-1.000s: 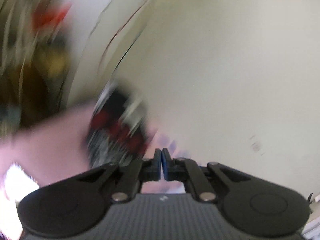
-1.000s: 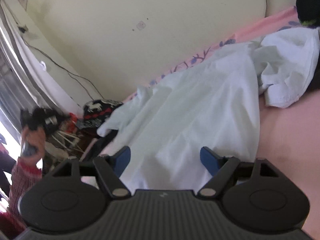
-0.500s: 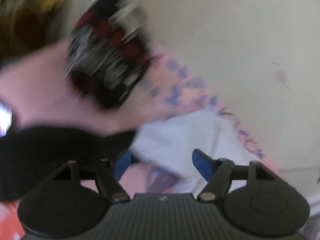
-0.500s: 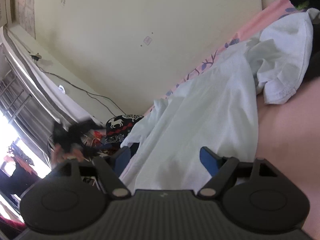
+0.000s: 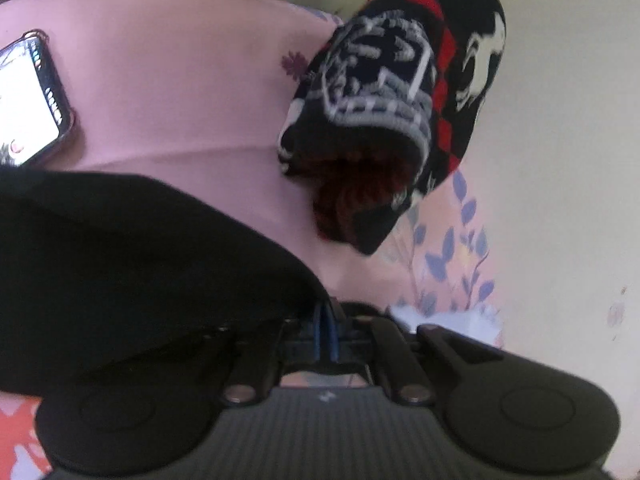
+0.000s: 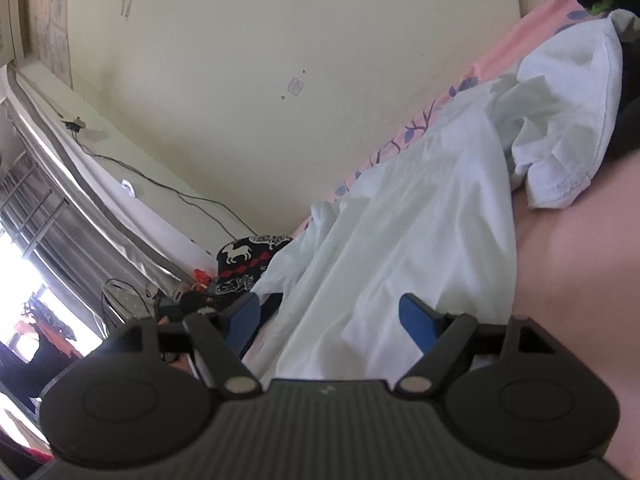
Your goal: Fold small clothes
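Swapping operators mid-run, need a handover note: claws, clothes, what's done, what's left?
Left claw: shut, at the edge of the black garment; cannot tell if cloth is pinched.
Right claw: open, low over the white garment, gripping nothing.
Things: white garment lies crumpled on the pink sheet along the wall; patterned knit hat beyond the black garment; phone on the sheet.
Done: nothing looks folded.
Left: fold every piece.
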`<state>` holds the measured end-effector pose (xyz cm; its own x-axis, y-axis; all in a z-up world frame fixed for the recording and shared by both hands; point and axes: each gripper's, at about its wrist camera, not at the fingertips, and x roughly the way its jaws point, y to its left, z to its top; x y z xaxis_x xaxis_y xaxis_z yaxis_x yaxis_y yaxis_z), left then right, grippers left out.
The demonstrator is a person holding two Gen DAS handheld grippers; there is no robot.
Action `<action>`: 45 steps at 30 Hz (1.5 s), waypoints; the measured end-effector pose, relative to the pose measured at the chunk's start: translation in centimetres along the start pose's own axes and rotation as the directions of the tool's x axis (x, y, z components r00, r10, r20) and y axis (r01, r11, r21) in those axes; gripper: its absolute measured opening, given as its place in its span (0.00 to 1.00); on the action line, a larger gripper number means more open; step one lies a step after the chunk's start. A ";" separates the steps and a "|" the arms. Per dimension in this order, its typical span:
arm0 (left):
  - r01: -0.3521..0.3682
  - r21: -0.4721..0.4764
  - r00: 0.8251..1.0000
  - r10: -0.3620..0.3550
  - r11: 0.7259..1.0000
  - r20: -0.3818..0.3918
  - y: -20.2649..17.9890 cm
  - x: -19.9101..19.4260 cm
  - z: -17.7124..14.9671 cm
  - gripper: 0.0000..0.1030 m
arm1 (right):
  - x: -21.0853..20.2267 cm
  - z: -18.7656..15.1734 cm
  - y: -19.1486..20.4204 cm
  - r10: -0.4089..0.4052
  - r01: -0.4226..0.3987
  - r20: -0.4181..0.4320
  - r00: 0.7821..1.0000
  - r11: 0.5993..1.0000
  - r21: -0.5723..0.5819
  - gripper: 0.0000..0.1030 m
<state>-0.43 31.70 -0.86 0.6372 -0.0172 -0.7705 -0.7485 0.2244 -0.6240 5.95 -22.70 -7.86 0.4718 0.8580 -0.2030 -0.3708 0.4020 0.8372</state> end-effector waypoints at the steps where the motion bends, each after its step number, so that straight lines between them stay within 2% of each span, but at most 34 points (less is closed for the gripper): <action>1: 0.012 0.017 1.000 -0.012 1.000 0.023 -0.8 -0.7 0.2 0.03 | -0.1 -0.1 0.0 0.000 0.000 0.002 1.000 1.000 0.002 0.72; 3: 0.059 0.087 0.995 -0.066 0.994 0.071 -3.8 -2.8 0.3 0.03 | -0.1 -0.3 0.2 -0.002 0.002 0.007 1.000 1.000 0.004 0.72; 5: 0.100 0.186 0.987 -0.121 0.978 0.108 -7.8 -4.8 -0.1 0.03 | -0.2 -0.3 0.2 -0.003 0.003 0.007 1.000 1.000 0.003 0.72; 7: 0.146 0.313 0.974 -0.192 0.939 0.120 -12.5 -6.4 -1.5 0.03 | -0.3 -0.3 0.2 -0.003 0.003 0.007 1.000 1.000 0.002 0.72; 9: 0.192 0.470 0.960 -0.265 0.862 0.093 -17.6 -7.4 -4.4 0.03 | -0.2 -0.3 0.2 -0.002 0.002 0.007 1.000 1.000 0.002 0.72; 10: 0.214 0.565 0.952 -0.299 0.797 0.060 -20.3 -7.6 -6.8 0.03 | -0.2 -0.3 0.1 -0.004 0.004 0.007 1.000 1.000 0.002 0.72; 11: 0.235 0.652 0.947 -0.320 0.720 0.012 -22.4 -7.4 -9.3 0.04 | -0.3 -0.3 0.1 -0.004 0.004 0.009 1.000 1.000 0.004 0.71; 12: 0.259 0.737 0.945 -0.322 0.624 -0.060 -24.3 -6.7 -12.3 0.06 | -0.3 -0.3 0.1 -0.004 0.003 0.010 1.000 1.000 0.006 0.71; 13: 0.283 0.805 0.945 -0.296 0.522 -0.140 -25.8 -5.9 -15.3 0.11 | -0.3 -0.3 0.1 -0.003 0.003 0.011 1.000 1.000 0.008 0.71; 14: 0.301 0.849 0.945 -0.254 0.434 -0.205 -26.5 -4.9 -18.3 0.12 | -0.3 -0.3 0.1 -0.001 0.001 0.012 1.000 1.000 0.010 0.71; 15: 0.308 0.881 0.947 -0.199 0.358 -0.250 -26.7 -3.8 -21.3 0.15 | -0.4 -0.3 0.0 0.001 -0.001 0.011 1.000 1.000 0.011 0.71; 17: 0.303 0.909 0.951 -0.146 0.287 -0.272 -26.3 -2.3 -23.9 0.15 | -0.4 -0.3 0.0 0.003 -0.003 0.012 1.000 1.000 0.012 0.71; 18: 0.296 0.916 0.954 -0.140 0.273 -0.266 -25.8 -2.0 -24.3 0.15 | -0.4 -0.3 0.0 0.003 -0.003 0.013 1.000 1.000 0.013 0.71; 19: 0.273 0.921 0.960 -0.142 0.277 -0.242 -25.4 -2.1 -23.9 0.15 | -0.4 -0.4 0.0 0.004 -0.004 0.015 1.000 1.000 0.015 0.71; 20: 0.238 0.926 0.968 -0.150 0.293 -0.202 -25.1 -2.2 -23.1 0.15 | -0.4 -0.4 0.0 0.004 -0.004 0.016 1.000 1.000 0.015 0.71; 21: 0.199 0.925 0.975 -0.161 0.323 -0.153 -24.7 -2.4 -21.8 0.20 | -0.4 -0.5 0.0 0.003 -0.004 0.016 1.000 1.000 0.015 0.71; 22: 0.155 0.919 0.981 -0.166 0.362 -0.099 -24.3 -2.3 -20.4 0.31 | -0.4 -0.5 0.0 0.004 -0.004 0.016 1.000 1.000 0.015 0.71; 24: 0.062 0.915 0.991 -0.135 0.399 -0.008 -23.6 -1.2 -18.4 0.42 | -0.4 -0.5 0.0 0.003 -0.003 0.018 1.000 1.000 0.016 0.71; 26: -0.028 0.909 0.997 -0.054 0.416 0.055 -23.0 1.3 -17.3 0.43 | -0.5 -0.5 -0.2 0.006 -0.006 0.018 1.000 1.000 0.018 0.71; 27: -0.051 0.910 0.998 0.002 0.411 0.056 -22.3 3.0 -16.8 0.43 | -0.6 -0.5 -0.3 0.008 -0.009 0.019 1.000 1.000 0.020 0.71; 29: -0.082 0.899 0.994 0.101 0.430 0.042 -21.1 6.6 -16.1 0.43 | -0.7 -0.5 -0.4 0.013 -0.014 0.023 1.000 1.000 0.027 0.71; 30: -0.083 0.894 0.989 0.143 0.440 0.022 -20.4 8.4 -15.9 0.41 | -0.7 -0.6 -0.4 0.016 -0.017 0.025 1.000 0.999 0.030 0.71; 32: -0.082 0.883 0.983 0.184 0.463 -0.005 -18.8 10.9 -15.7 0.27 | -0.7 -0.6 -0.6 0.022 -0.023 0.030 0.999 0.999 0.038 0.71; 33: -0.107 0.883 0.987 0.157 0.458 0.038 -18.2 10.8 -16.0 0.13 | -0.8 -0.5 -0.8 0.025 -0.027 0.032 0.999 0.999 0.043 0.71; 34: -0.128 0.885 0.988 0.137 0.447 0.074 -18.4 10.4 -16.4 0.05 | -0.9 -0.6 -0.8 0.027 -0.028 0.035 0.999 0.999 0.046 0.71; 35: -0.140 0.878 0.989 0.111 0.458 0.100 -18.3 10.0 -15.9 0.05 | -0.9 -0.6 -0.9 0.027 -0.029 0.037 0.999 0.998 0.050 0.70; 36: -0.156 0.858 0.988 0.087 0.489 0.130 -18.1 9.6 -14.8 0.05 | -0.9 -0.6 -1.0 0.026 -0.027 0.036 0.999 0.998 0.051 0.70; 38: -0.211 0.802 0.977 0.100 0.559 0.188 -17.4 9.5 -12.4 0.05 | -0.9 -0.3 -0.9 0.014 -0.015 0.019 1.000 0.999 0.048 0.69; 39: -0.223 0.774 0.975 0.121 0.593 0.189 -16.8 9.9 -11.2 0.05 | -0.9 -0.1 -0.8 0.001 -0.002 0.007 1.000 0.999 0.045 0.69; 41: -0.176 0.734 0.984 0.117 0.656 0.131 -15.7 10.2 -9.7 0.06 | -1.0 0.7 0.0 -0.043 0.043 -0.008 0.999 0.999 0.008 0.71; 43: -0.133 0.706 0.990 0.068 0.696 0.120 -15.0 9.6 -9.3 0.09 | -1.6 2.6 1.3 -0.055 0.056 0.017 0.998 0.997 -0.047 0.71; 45: -0.100 0.684 0.992 0.015 0.723 0.128 -14.2 9.0 -9.1 0.13 | -1.3 5.5 3.1 -0.129 0.135 0.054 0.990 0.983 -0.121 0.71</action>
<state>14.27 19.50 -0.12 0.6440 0.1114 -0.7569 -0.4787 0.8303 -0.2852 8.59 -24.39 -2.21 0.5586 0.7802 -0.2815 -0.3976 0.5498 0.7346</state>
